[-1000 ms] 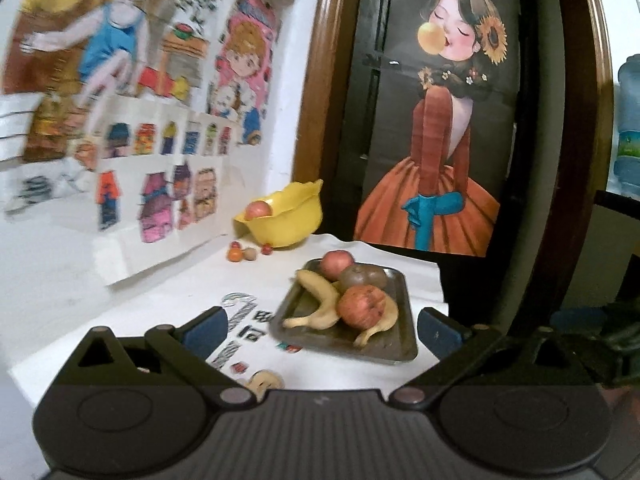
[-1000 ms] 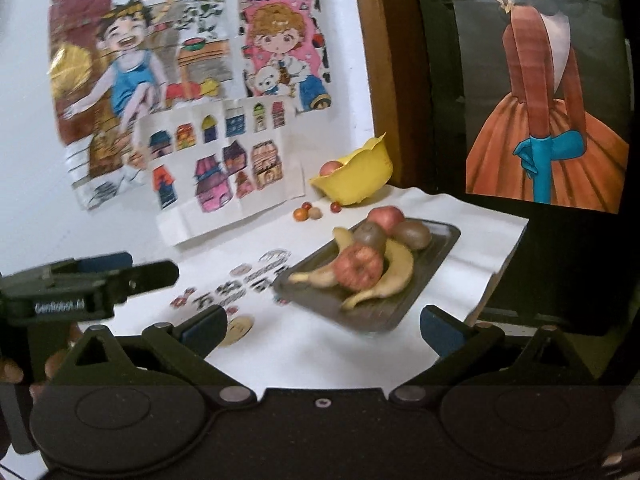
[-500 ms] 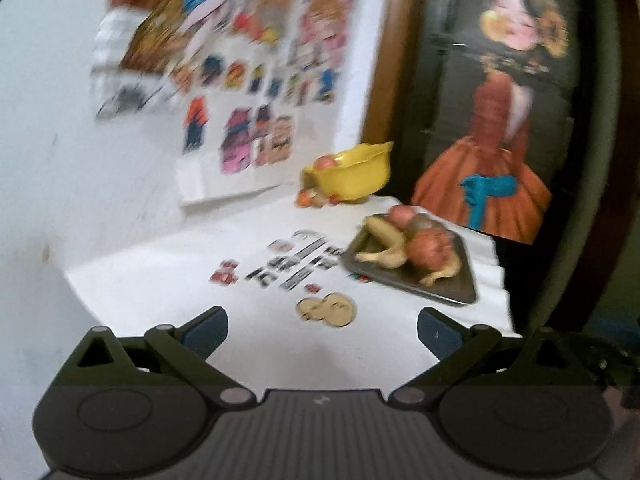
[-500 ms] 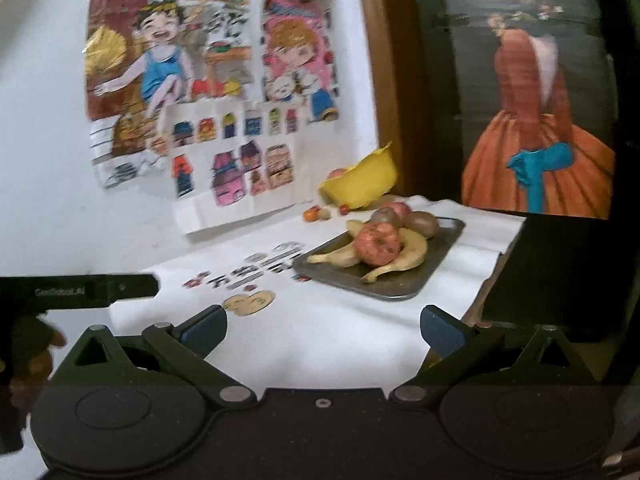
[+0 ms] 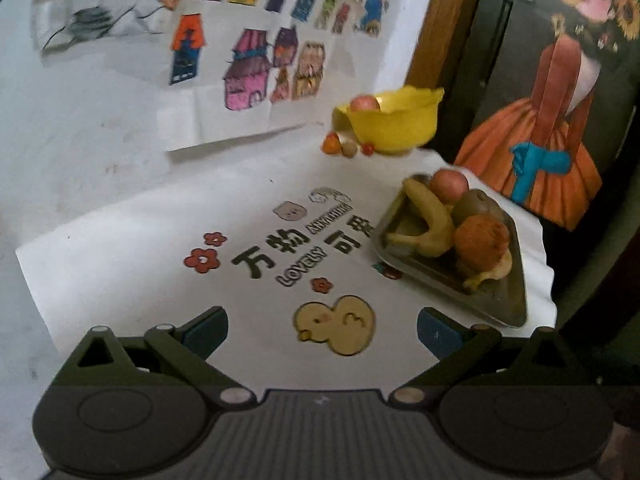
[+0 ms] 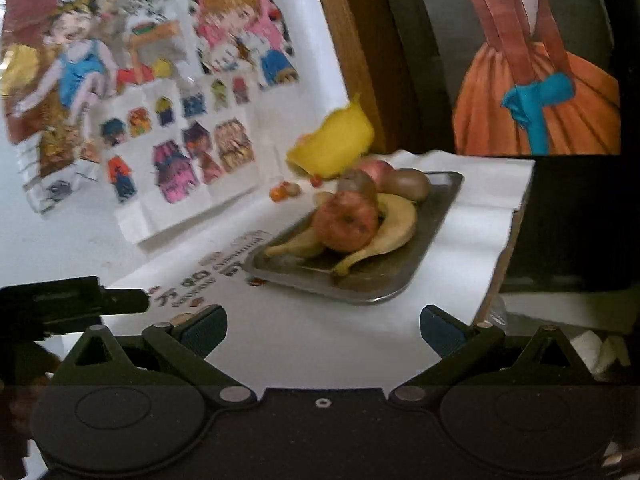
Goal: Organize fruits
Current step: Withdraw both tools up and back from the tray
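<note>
Hovering over the white tabletop (image 5: 132, 248), the left tongs (image 5: 322, 330) gape wide and empty above a duck sticker (image 5: 336, 330); the right tongs (image 6: 323, 330) are likewise spread with nothing between them, just short of the metal tray (image 6: 436, 216). On the tray lie bananas (image 6: 394, 220), a red apple (image 6: 346, 222) and kiwis (image 6: 410, 184). Beyond the tray sits a yellow bowl (image 5: 394, 128) holding an apple, with small fruits (image 5: 346, 146) beside it.
</note>
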Motion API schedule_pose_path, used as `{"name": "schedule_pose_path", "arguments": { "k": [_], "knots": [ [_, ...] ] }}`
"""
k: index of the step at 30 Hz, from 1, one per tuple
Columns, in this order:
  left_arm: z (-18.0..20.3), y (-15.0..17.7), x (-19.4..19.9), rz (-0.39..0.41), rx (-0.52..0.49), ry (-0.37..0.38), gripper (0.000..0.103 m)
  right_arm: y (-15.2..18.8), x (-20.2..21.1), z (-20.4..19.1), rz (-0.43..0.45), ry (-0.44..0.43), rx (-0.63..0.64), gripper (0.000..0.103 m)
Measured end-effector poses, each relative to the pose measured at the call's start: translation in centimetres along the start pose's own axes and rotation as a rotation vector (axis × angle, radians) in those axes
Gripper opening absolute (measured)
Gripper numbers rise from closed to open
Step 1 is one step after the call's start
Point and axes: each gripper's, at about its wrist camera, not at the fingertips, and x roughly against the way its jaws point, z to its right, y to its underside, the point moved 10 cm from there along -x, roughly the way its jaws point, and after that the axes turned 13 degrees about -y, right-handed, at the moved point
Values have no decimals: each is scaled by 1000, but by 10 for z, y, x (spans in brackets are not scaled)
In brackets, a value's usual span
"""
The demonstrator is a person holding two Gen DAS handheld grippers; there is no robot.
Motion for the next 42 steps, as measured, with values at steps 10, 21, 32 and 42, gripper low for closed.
{"name": "schedule_pose_path", "arguments": {
  "k": [10,21,32,42],
  "knots": [
    [19,-87,97,-172,3,-86,103,-100,57,-29,-244,63,-81,102],
    [34,-166,180,-126,41,-236,103,-217,109,-56,-242,33,29,102],
    [1,-176,114,-214,-5,-228,103,-216,45,-63,-311,75,-37,102],
    [4,-212,-26,-147,-152,-107,103,-225,-73,-60,-334,110,-59,102]
  ]
}}
